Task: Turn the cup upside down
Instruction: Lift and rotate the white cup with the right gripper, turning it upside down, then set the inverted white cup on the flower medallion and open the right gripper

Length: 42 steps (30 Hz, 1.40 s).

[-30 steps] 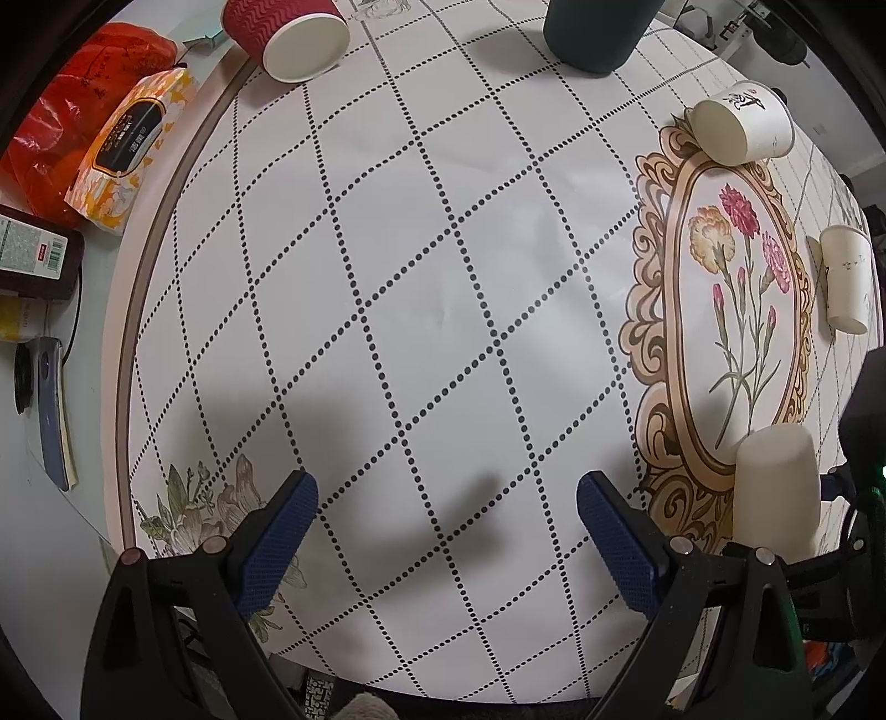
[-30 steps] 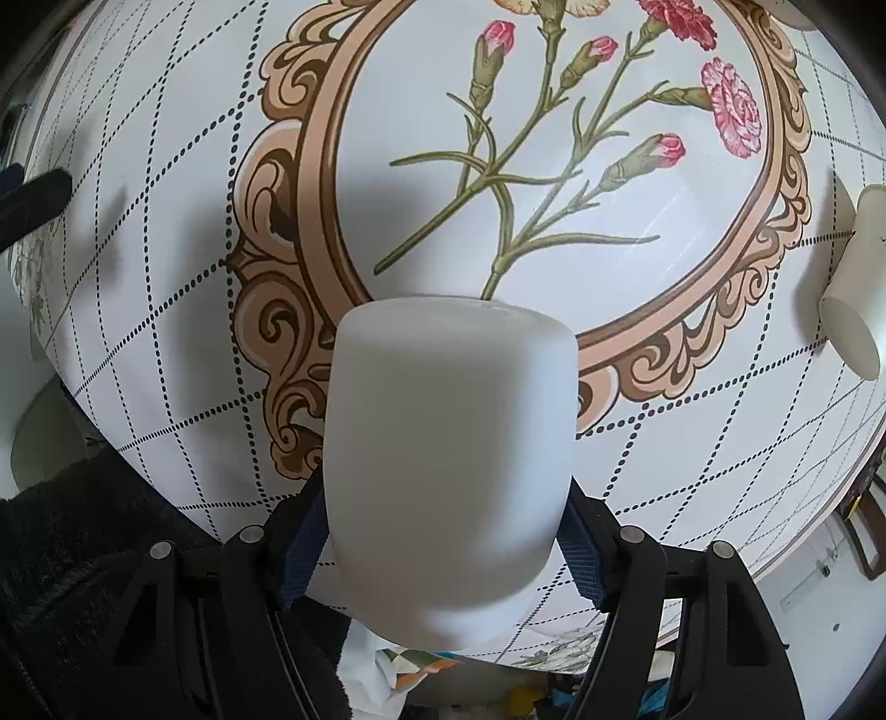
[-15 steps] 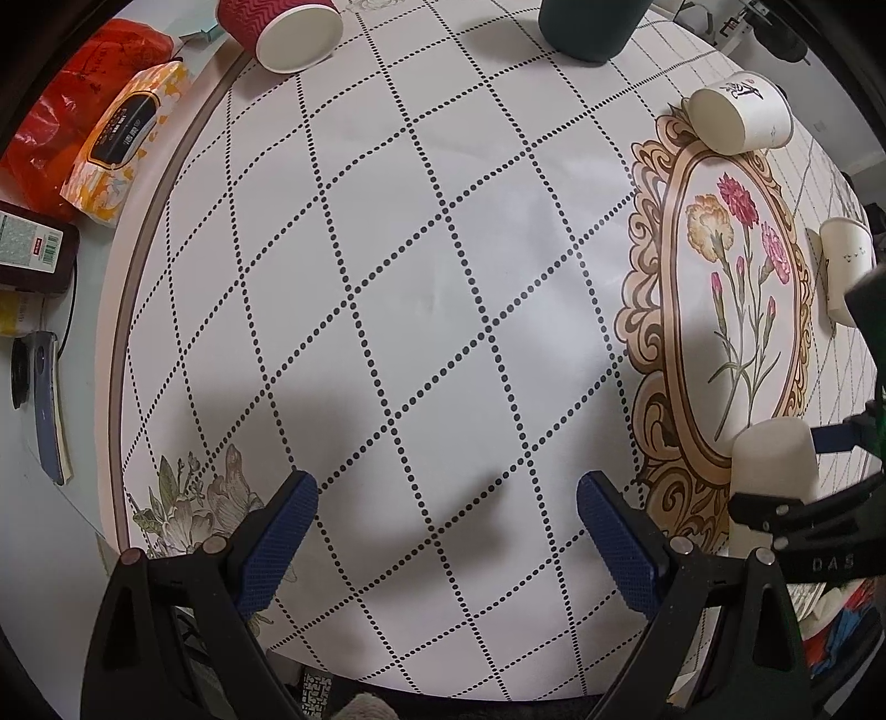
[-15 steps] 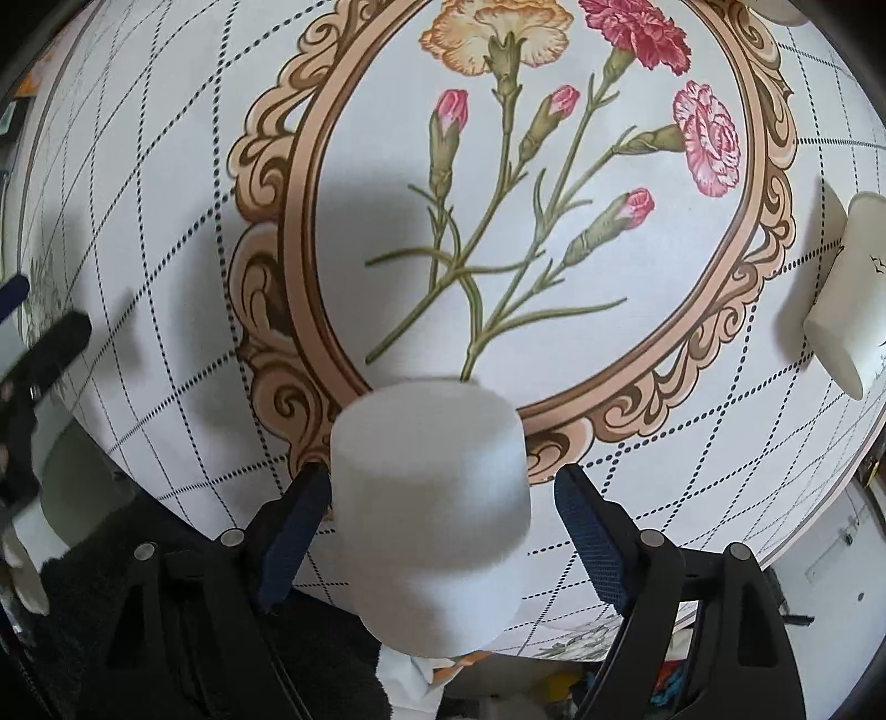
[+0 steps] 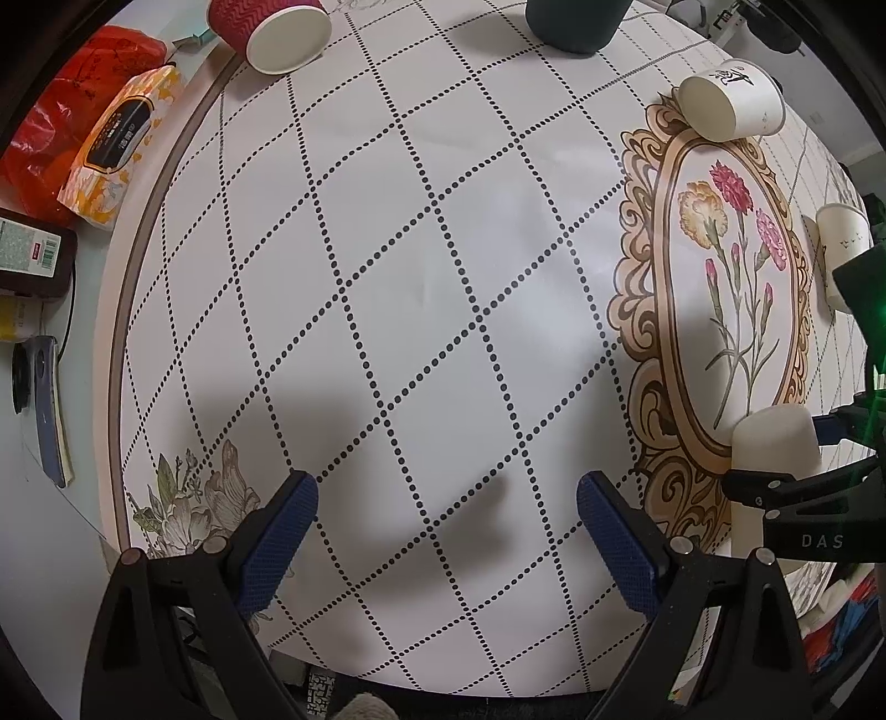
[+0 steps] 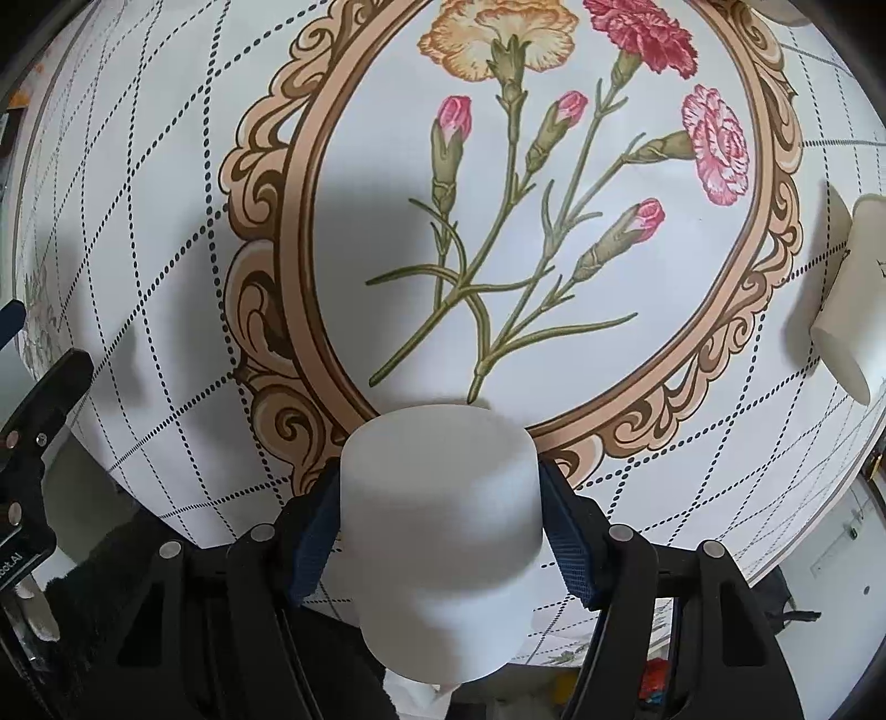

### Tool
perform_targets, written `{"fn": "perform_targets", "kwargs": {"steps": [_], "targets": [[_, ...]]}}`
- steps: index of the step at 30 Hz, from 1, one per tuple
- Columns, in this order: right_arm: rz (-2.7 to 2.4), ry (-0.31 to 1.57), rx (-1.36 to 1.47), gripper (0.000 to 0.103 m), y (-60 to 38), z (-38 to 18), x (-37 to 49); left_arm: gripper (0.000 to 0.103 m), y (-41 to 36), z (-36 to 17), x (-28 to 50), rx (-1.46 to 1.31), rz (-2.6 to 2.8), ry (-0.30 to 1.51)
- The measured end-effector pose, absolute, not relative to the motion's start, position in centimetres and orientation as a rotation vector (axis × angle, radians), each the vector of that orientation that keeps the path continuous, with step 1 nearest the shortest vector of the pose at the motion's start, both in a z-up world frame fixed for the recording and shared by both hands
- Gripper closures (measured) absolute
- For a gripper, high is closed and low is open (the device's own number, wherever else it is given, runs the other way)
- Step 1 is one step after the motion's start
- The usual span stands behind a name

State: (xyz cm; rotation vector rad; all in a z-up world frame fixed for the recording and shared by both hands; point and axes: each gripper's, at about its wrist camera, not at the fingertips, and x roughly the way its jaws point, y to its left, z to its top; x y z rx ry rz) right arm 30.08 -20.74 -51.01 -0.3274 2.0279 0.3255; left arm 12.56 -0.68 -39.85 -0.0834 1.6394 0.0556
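Observation:
A plain white cup (image 6: 440, 526) stands with its closed base uppermost at the near rim of the floral frame on the tablecloth (image 6: 166, 277). My right gripper (image 6: 439, 487) is shut on it, blue pads pressed on both sides of its upper part. In the left wrist view the same white cup (image 5: 775, 443) shows at the far right with black fingers around it. My left gripper (image 5: 446, 493) hangs open, pointing straight down over the dotted diamond pattern, with nothing between its pads. The cup's mouth is hidden.
A red cup (image 5: 271, 27) and a printed white cup (image 5: 731, 99) lie on their sides at the far edge, beside a dark green cup (image 5: 576, 22). Another white cup (image 6: 853, 310) lies at the right. A tissue pack (image 5: 119, 144) and a red bag (image 5: 66, 138) sit off the cloth's left.
The right jaws opened off the white cup half a second ago and have shut on it again, with the gripper a little lower and further forward. The left gripper stayed put.

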Motion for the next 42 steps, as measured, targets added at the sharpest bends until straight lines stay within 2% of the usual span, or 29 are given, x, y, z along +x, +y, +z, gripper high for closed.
{"fn": "perform_targets", "kwargs": {"steps": [8,15,19,22,28,38,40,41,42], "targets": [[0.308,1.89,-0.208,0.033,-21.9,-46.9,31.3,0.007,-0.7,-39.4,12.6,-0.074,0.052,1.638],[0.249,1.572,-0.08,0.033,-23.0,-43.2,32.3,0.007,-0.7,-38.9,13.2,-0.071,0.052,1.635],[0.197,1.29,0.042,0.033,-24.1,-40.9,31.9,0.007,-0.9,-38.9,13.4,-0.08,0.042,1.644],[0.148,1.196,0.126,0.033,-25.0,-41.4,31.3,0.007,-1.1,-39.0,13.5,-0.073,0.034,1.648],[0.122,1.117,0.127,0.033,-25.1,-41.2,28.5,0.007,-1.8,-38.8,13.4,-0.036,0.019,1.645],[0.094,1.186,0.138,0.032,-25.7,-42.5,25.8,0.007,-2.6,-37.9,13.5,-0.004,-0.015,1.624],[0.078,1.188,0.149,0.024,-25.8,-42.3,25.6,0.007,-2.7,-37.4,13.7,-0.001,-0.024,1.61],[0.075,1.189,0.156,0.014,-25.9,-42.1,25.6,0.007,-2.6,-36.8,14.0,0.007,-0.024,1.597],[0.071,1.191,0.167,0.008,-26.0,-41.9,25.5,0.007,-2.7,-36.4,14.1,0.017,-0.03,1.58]]}}
